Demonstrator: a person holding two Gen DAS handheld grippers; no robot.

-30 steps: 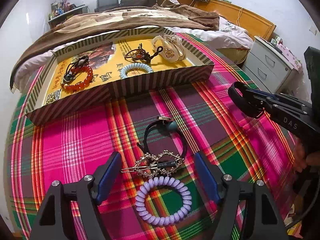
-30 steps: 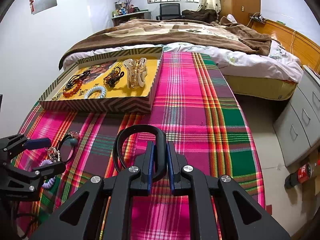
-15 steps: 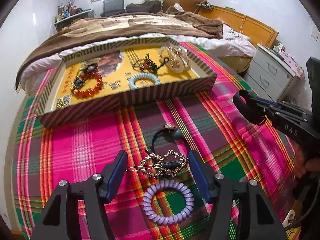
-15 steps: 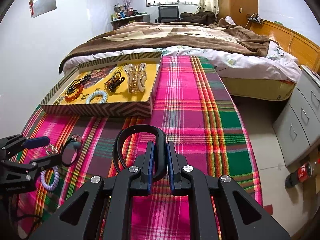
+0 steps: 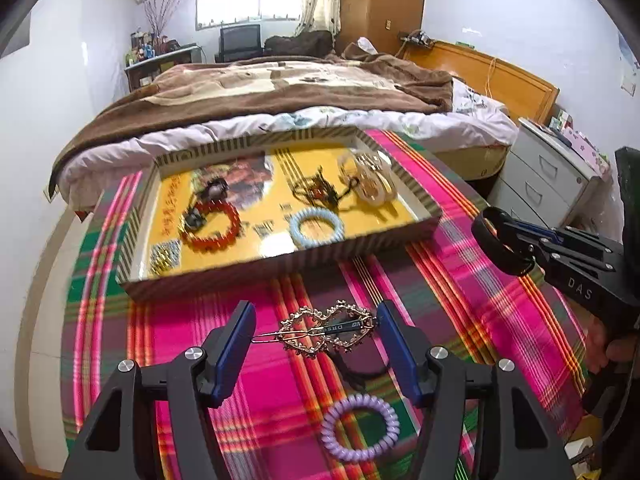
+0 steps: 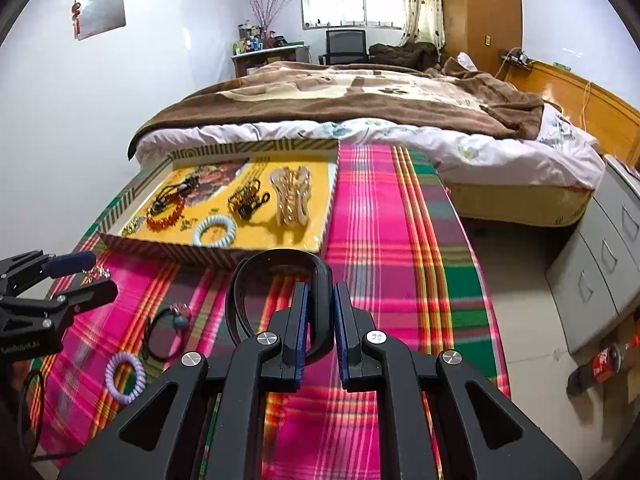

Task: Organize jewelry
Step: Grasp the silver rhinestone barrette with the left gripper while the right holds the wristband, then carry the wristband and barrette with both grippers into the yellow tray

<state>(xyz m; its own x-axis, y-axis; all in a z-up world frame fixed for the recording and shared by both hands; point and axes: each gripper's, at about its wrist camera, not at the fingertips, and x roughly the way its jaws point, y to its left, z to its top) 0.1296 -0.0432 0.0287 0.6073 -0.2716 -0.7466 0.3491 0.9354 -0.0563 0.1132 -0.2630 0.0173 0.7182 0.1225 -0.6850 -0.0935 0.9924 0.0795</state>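
My left gripper point(image 5: 315, 320) is shut on a gold double-heart hair clip point(image 5: 344, 326), held end to end between the blue pads above the plaid cloth. A black hair tie point(image 5: 360, 372) and a purple coil tie point(image 5: 326, 428) lie on the cloth below it. My right gripper point(image 6: 320, 296) is shut on a black headband point(image 6: 280, 258), whose arc sticks out ahead of the fingers. The striped tray point(image 5: 280, 268) with a yellow floor holds a red bead bracelet point(image 5: 232, 224), a light blue coil point(image 5: 296, 232), a beige claw clip point(image 5: 372, 184) and other small pieces.
A bed with a brown blanket point(image 6: 360, 96) stands right behind the table. Grey drawers point(image 6: 600, 264) and a cola bottle point(image 6: 600, 364) on the floor are to the right, past the table edge. In the right wrist view my left gripper point(image 6: 80, 276) is at the far left.
My left gripper's jaws closed on the gold hair clip and raised it off the cloth, leaving the black tie and purple coil behind. The right gripper rose a little, still holding the headband.
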